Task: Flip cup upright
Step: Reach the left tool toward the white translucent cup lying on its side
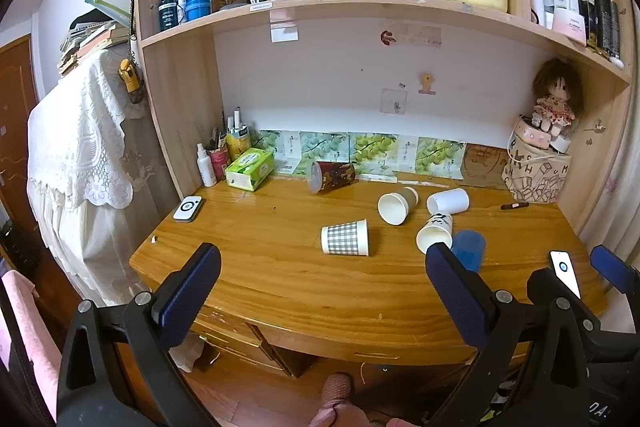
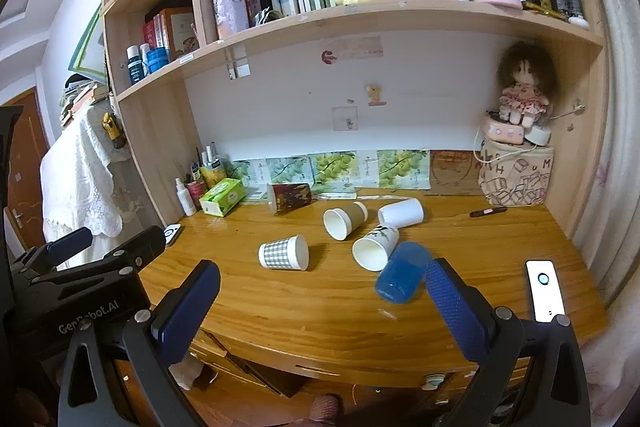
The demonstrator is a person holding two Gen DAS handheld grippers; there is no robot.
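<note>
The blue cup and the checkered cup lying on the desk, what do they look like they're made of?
The blue cup looks like translucent plastic: the tint glows evenly and the wall has a smooth sheen. The checkered cup looks like paper: matte printed grey check, plain white inside and a rolled rim, like a disposable drinking cup. Both lie on their sides on the glossy, varnished-looking wooden desk.

Glossy varnished wooden desk (image 2: 320, 307) catches the light, grain showing. On it, a matt checked paper cup (image 2: 284, 253) and a translucent blue plastic cup (image 2: 402, 278), smooth and shiny. The left gripper (image 1: 322, 281) wears matt navy pads (image 1: 192, 291); the right gripper (image 2: 322, 303) has finely textured blue pads (image 2: 456, 311) on black plastic arms.
</note>
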